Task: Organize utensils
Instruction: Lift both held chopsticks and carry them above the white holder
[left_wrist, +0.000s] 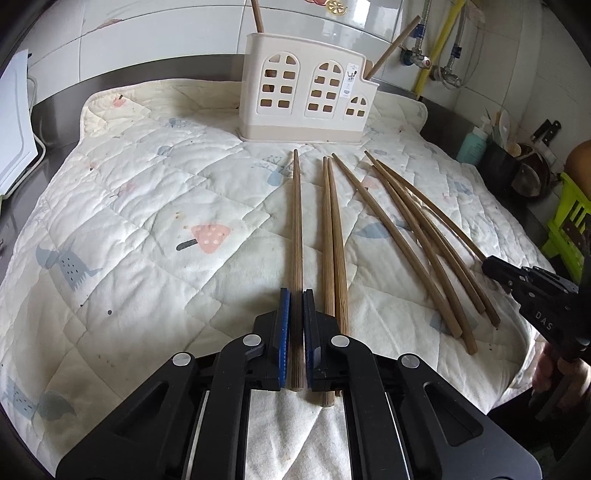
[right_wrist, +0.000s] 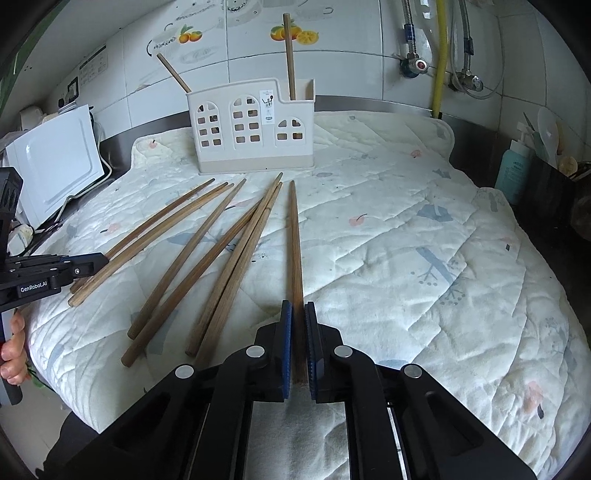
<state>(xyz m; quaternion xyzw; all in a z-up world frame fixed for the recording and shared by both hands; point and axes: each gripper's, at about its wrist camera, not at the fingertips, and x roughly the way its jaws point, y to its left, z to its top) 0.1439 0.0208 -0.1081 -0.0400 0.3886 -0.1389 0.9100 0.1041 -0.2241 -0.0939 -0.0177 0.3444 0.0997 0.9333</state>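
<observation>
1. Left claw (left_wrist: 296, 295): blue-padded fingers sit either side of the butt end of the leftmost long brown wooden chopstick (left_wrist: 296, 221), nearly closed on it. Whether the pads actually pinch cannot be told; a thin gap shows on each side.
2. Middle: the other loose brown wooden chopsticks (left_wrist: 391, 229) lie fanned on the white quilted printed cloth (left_wrist: 147, 221) covering the table, tips pointing toward the cream plastic house-shaped utensil holder (left_wrist: 306, 88) at the back. Two sticks already stand in the holder.
3. Right claw (right_wrist: 298, 306): same posture around the rightmost brown wooden chopstick (right_wrist: 295, 236), which lies apart from the fan; real grip not confirmed.
4. Handling, judged: sticks are light, stiff and smooth, likely to pivot or roll in a loose pinch. Best taken at the thick butt end.
5. Obscured: butt ends vanish under the claw bodies; holder compartments are hidden behind its front wall.
</observation>
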